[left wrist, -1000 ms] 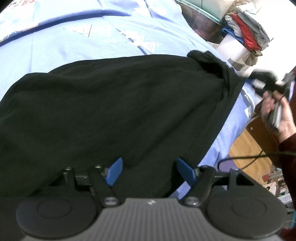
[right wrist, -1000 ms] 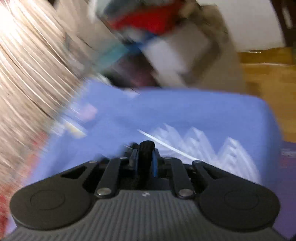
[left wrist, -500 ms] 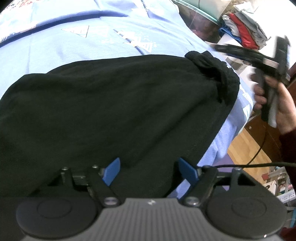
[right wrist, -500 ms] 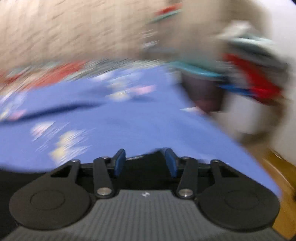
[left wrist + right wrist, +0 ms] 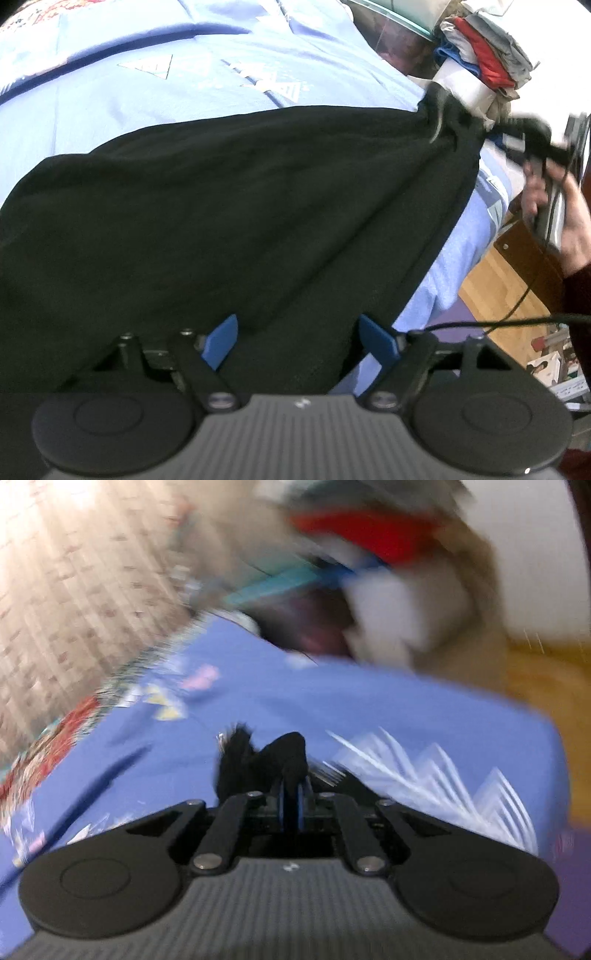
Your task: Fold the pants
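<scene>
- The black pants (image 5: 240, 206) lie spread over the blue bed (image 5: 155, 74), their right edge running along the bed's right side.
- Left gripper (image 5: 301, 338): fingers wide, over the near hem, pads not pressing cloth.
- Right gripper (image 5: 291, 799) has just been closing; its fingers are narrow, pinching the far right corner of the pants.
- Bare sheet lies far and left.
- A clothes pile (image 5: 484, 59) stands past the far right corner.

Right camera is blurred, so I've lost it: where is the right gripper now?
In the left wrist view the right gripper is at the upper right, off the blue bedsheet's edge, pinching the black pants' far corner below the clothes pile.
</scene>
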